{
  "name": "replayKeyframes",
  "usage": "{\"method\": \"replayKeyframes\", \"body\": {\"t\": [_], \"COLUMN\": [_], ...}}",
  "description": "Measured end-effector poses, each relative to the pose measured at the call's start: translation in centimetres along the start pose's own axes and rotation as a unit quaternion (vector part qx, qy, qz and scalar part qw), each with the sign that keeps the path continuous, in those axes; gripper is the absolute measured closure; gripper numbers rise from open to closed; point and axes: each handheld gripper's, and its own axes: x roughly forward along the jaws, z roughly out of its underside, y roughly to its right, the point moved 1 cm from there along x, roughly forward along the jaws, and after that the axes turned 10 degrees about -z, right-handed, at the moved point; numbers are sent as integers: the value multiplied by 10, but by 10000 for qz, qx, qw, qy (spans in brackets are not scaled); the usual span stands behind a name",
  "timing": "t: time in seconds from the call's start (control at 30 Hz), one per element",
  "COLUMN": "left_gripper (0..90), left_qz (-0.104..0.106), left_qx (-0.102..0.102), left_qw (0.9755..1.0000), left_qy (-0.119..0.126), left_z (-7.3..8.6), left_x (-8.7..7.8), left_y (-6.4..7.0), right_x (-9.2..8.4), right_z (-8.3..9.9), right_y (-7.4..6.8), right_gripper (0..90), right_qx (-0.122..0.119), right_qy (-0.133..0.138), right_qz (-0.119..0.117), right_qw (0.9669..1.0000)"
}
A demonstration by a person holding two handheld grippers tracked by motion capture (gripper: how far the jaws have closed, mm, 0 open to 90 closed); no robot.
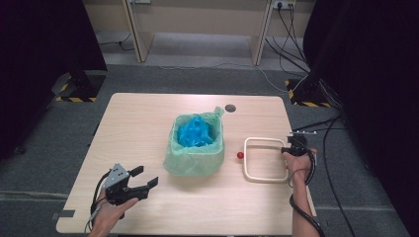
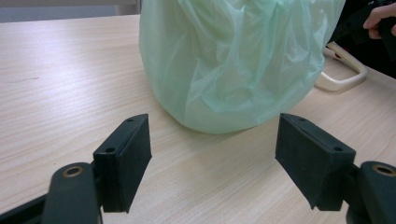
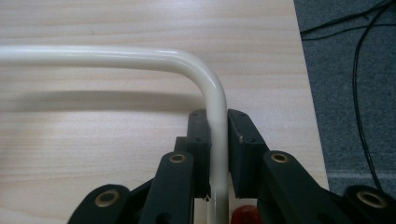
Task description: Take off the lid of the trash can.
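Observation:
A small bin wrapped in a pale green plastic bag [image 1: 192,160] stands at the middle of the wooden table [image 1: 133,118], with a crumpled blue bag [image 1: 195,132] inside it. My left gripper [image 1: 146,176] hovers low at the front left, open, its jaws facing the green bag [image 2: 233,60] with bare table between them [image 2: 212,140]. To the right of the bin lies a cream rectangular frame [image 1: 267,139]. My right gripper [image 1: 289,149] is shut on its right bar near a rounded corner [image 3: 116,57]. A small red ball [image 1: 240,155] sits just left of the frame.
The table's right edge runs close beside my right gripper, with grey floor and black cables [image 3: 359,93] beyond it. A round cable hole [image 1: 230,108] lies behind the bin. Dark stands [image 1: 79,79] flank the table at the back.

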Motion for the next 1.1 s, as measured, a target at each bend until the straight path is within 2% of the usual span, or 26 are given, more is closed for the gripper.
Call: {"method": "replayKeyframes", "body": {"t": [0.3,0.37,0.47,0.57,0.63,0.7,0.73,0.77,0.87,0.97,1.1], "left_gripper": [266,267,267,266,266,265,265,265,260,254,240], "left_qz": [15,5,-1,0,2,11,11,11,21,18,-4], "left_qx": [35,32,30,18,22,23,27,22,14,6,-6], "left_qw": [10000,9999,9999,9999,9999,9999,9999,9999,9998,9998,9997], "left_qy": [-91,-105,-123,-137,-144,-149,-156,-158,-177,-212,-233], "left_z": [5,6,7,8,8,9,9,9,10,11,13], "left_x": [4,4,5,5,6,6,6,6,7,9,10], "left_y": [0,-1,-1,-1,-1,0,0,1,1,-1,-2], "right_x": [7,7,6,-1,-7,-9,-14,-14,-18,-21,-23], "right_z": [8,9,9,7,6,6,6,6,8,12,15], "right_y": [3,3,1,-3,-7,-10,-15,-15,-26,-36,-44], "right_gripper": [782,747,638,452,393,369,321,321,268,219,195], "right_qx": [69,108,218,256,238,233,221,221,230,86,60], "right_qy": [22,44,133,371,573,632,754,754,881,976,1073], "right_qz": [43,85,117,219,86,51,-128,-128,-451,-674,-785], "right_qw": [10000,9999,9996,9987,9980,9977,9968,9968,9948,9929,9911]}}
